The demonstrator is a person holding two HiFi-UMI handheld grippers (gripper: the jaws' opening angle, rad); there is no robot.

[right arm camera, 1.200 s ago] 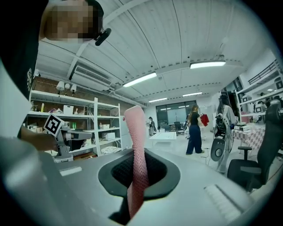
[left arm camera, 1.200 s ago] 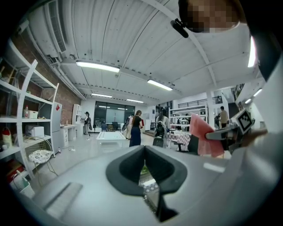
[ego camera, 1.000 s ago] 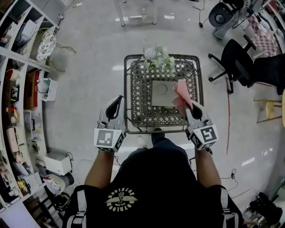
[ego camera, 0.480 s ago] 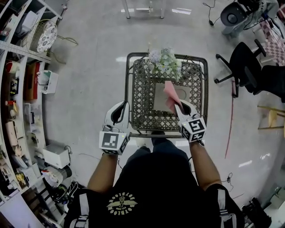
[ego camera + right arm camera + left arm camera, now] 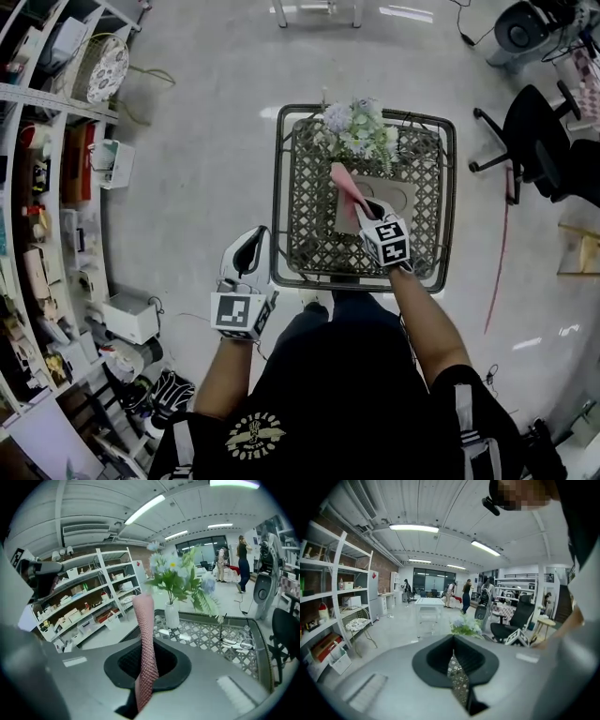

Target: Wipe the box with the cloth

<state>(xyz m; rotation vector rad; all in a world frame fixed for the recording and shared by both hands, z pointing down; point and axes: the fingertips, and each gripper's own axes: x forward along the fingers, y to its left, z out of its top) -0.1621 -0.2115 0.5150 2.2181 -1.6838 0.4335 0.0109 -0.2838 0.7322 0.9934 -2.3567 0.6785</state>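
A flat grey box (image 5: 398, 195) lies on the metal lattice table (image 5: 309, 234). My right gripper (image 5: 367, 208) is over the box's left part, shut on a pink cloth (image 5: 343, 182) that sticks up and away from the jaws. In the right gripper view the cloth (image 5: 144, 634) rises upright from the shut right gripper (image 5: 145, 665); the box is hidden there. My left gripper (image 5: 249, 246) hangs off the table's front left corner, shut and empty. Only a thin slit shows between the jaws of the left gripper (image 5: 457, 677).
A vase of pale flowers (image 5: 360, 131) stands at the table's far edge, just beyond the box; the vase (image 5: 172, 614) is close ahead of the right gripper. Shelving (image 5: 47, 187) lines the left side. An office chair (image 5: 534, 141) is at the right. People (image 5: 466, 592) stand far off.
My right gripper has carried the pink cloth left and farther in over the box. The left gripper has stayed by the table's front left corner.
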